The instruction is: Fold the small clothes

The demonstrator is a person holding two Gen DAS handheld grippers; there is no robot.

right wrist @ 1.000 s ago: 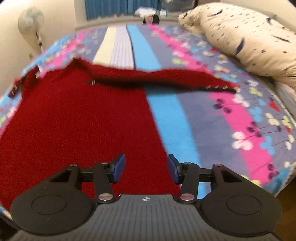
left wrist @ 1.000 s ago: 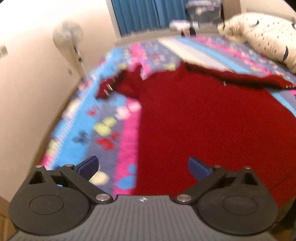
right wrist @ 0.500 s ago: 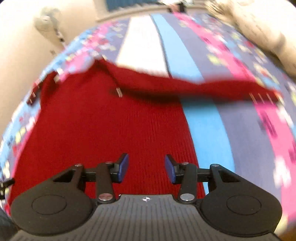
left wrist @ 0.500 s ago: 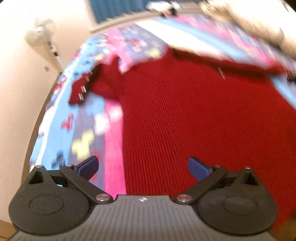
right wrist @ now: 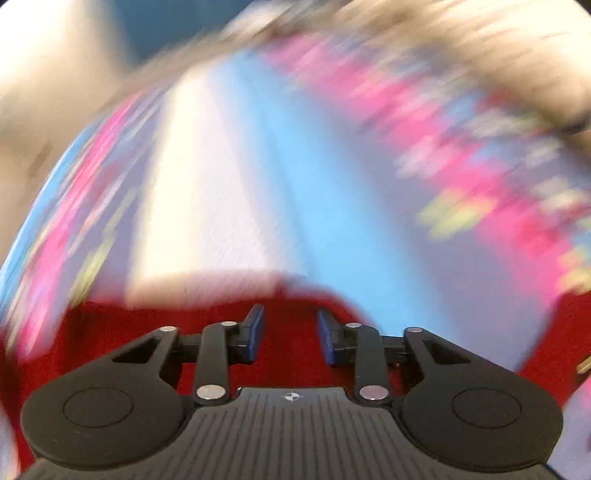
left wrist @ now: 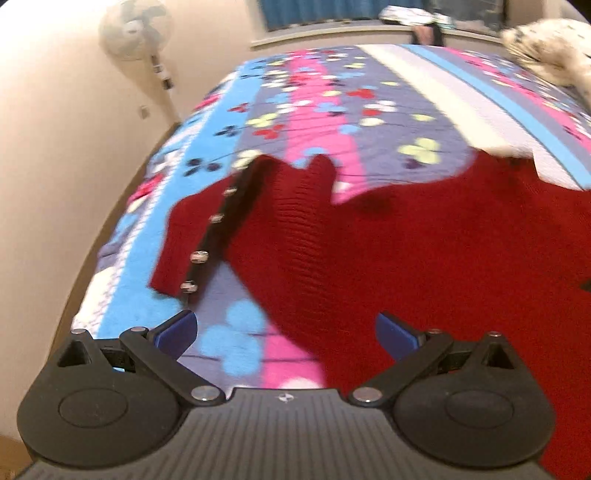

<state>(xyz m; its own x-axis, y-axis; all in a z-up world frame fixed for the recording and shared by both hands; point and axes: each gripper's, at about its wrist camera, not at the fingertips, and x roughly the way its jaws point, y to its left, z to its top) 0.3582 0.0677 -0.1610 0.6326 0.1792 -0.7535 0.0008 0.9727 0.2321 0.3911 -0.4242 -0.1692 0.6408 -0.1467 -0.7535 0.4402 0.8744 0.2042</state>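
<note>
A bed is covered by a striped bedspread point(left wrist: 369, 110) printed with clover shapes in pink, blue, lilac and white, and most of both views is filled by it. A red knitted cardigan point(left wrist: 424, 258) is spread flat on the near part of the bedspread, reaching out of the left wrist view at the right; its left sleeve point(left wrist: 192, 236) is bent back on itself, and a dark placket with small pale buttons point(left wrist: 198, 256) is seen along it. A spotted cream pillow point(left wrist: 546, 55) lies at the far right corner, and a white pedestal fan point(left wrist: 135, 29) stands by the wall on the left. The left gripper point(left wrist: 286, 332) is held above the cardigan's left edge with its jaws wide apart and nothing between them. In the heavily blurred right wrist view, the right gripper point(right wrist: 290, 332) is held over red knit, its jaws narrow but parted, with nothing gripped.
</note>
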